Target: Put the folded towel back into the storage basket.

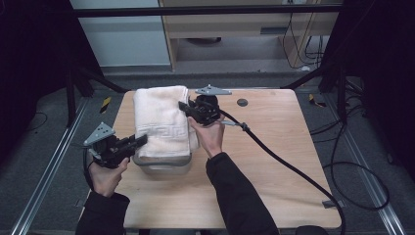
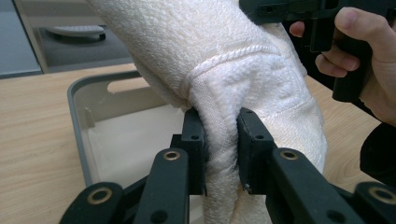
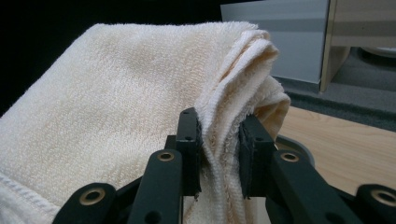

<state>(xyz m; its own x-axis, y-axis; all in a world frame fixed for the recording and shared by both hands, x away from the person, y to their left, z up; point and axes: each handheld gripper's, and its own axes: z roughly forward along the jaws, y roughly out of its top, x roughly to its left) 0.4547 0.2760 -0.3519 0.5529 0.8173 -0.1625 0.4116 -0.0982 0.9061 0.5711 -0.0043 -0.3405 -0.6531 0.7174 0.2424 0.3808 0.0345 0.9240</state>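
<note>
Both claws point(image 2: 219, 149) point(image 3: 218, 154) around towel point(image 1: 161, 120)

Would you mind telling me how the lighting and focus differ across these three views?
High view: table evenly lit, surroundings nearly black, overall a bit soft. Left gripper view: towel bright and sharp, tray clear. Right gripper view: towel weave crisp, background black at upper left, cabinet behind blurred.

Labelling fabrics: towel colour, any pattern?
Cream towel with an embossed Greek-key border band; pattern shows best in the high view.
</note>
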